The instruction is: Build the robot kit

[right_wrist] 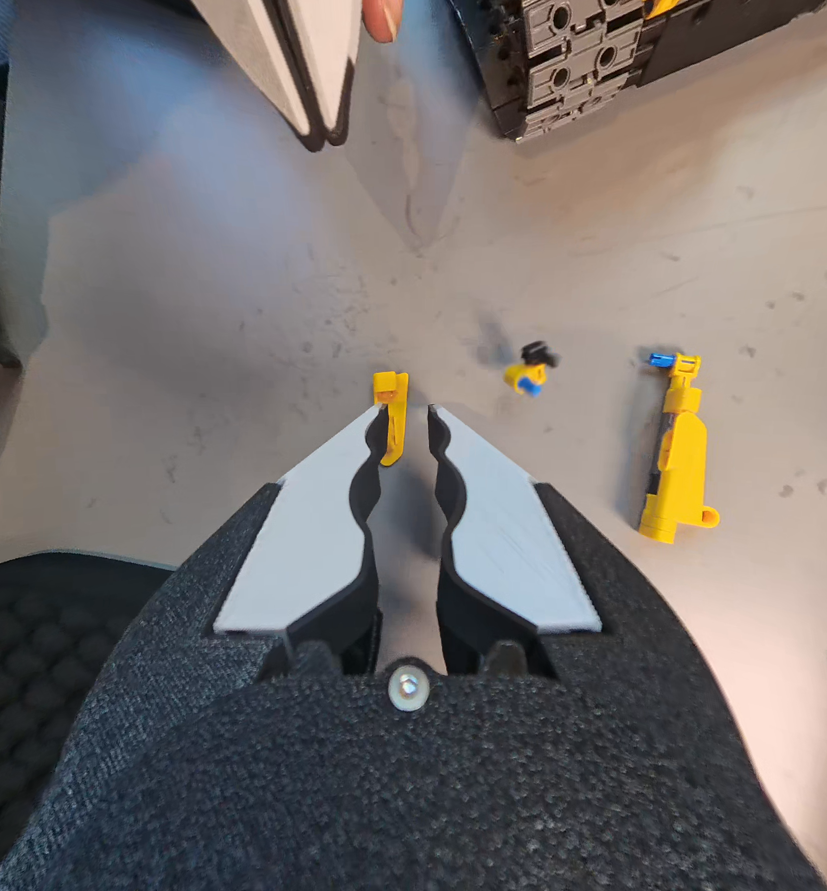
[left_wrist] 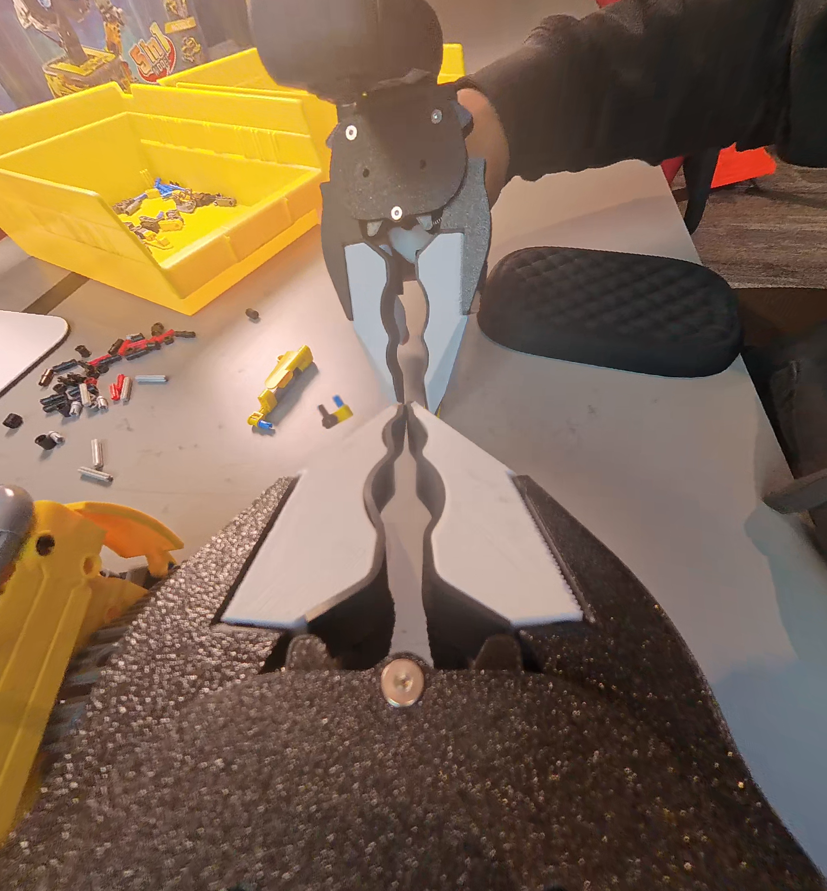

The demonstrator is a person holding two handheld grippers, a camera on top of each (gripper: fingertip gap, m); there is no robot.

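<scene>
My right gripper (right_wrist: pixel 405 409) is open, its tips low over the grey table (right_wrist: pixel 209 289). A small yellow clip-shaped piece (right_wrist: pixel 392 414) sits between the jaws, against the inner side of the left finger. In the left wrist view the right gripper (left_wrist: pixel 412 393) points toward me, held by a black-gloved hand (left_wrist: pixel 642 87). My left gripper (left_wrist: pixel 404 410) is shut with nothing seen in it, its tips almost meeting the right gripper's tips. It also shows at the top of the right wrist view (right_wrist: pixel 324 137), shut.
A long yellow assembly (right_wrist: pixel 676 453) (left_wrist: pixel 283 381) and a small yellow, blue and black piece (right_wrist: pixel 529 371) (left_wrist: pixel 336 410) lie nearby. Yellow bins (left_wrist: pixel 209 270), loose pins (left_wrist: pixel 88 371), a black padded rest (left_wrist: pixel 609 308) and a yellow model (left_wrist: pixel 30 602) surround the spot. A grey-black block model (right_wrist: pixel 594 62) stands beyond. My hands' fingertips stand some 9 centimetres from each other.
</scene>
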